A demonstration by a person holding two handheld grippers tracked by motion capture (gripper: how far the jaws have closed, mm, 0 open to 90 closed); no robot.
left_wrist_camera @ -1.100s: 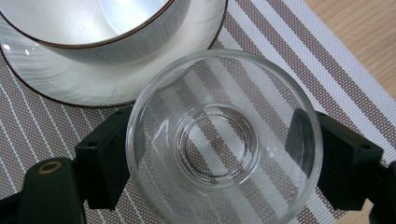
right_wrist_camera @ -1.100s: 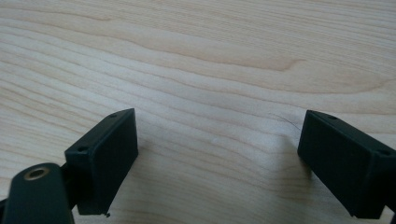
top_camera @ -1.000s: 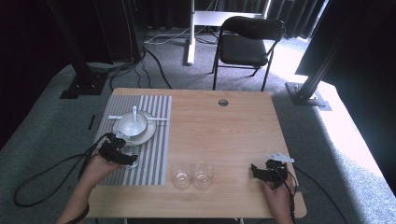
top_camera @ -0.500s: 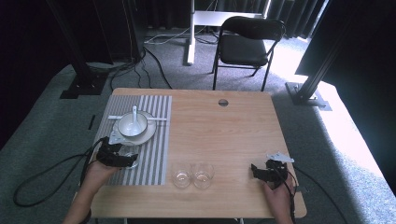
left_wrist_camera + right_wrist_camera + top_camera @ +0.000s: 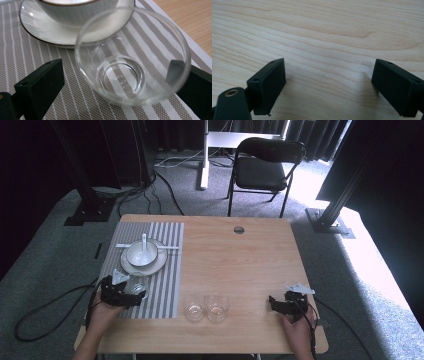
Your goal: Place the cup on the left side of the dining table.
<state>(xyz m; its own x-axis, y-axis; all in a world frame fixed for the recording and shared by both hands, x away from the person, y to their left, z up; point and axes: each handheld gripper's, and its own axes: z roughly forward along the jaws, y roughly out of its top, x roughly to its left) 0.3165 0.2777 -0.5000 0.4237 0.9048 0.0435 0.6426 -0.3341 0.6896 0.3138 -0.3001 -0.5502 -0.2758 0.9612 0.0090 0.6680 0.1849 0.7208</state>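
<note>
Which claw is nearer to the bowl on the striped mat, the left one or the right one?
Left. The left claw sits on the striped mat just in front of the bowl, with a glass between its jaws. The right claw rests far across the table.

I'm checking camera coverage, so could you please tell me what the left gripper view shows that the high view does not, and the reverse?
Left gripper view alone: a clear gap between the left tool's left jaw and the tilted glass.

High view alone: the right tool, two more glasses, the spoon in the bowl, the chair.

Both: striped placemat, plate, bowl, wooden table.
</note>
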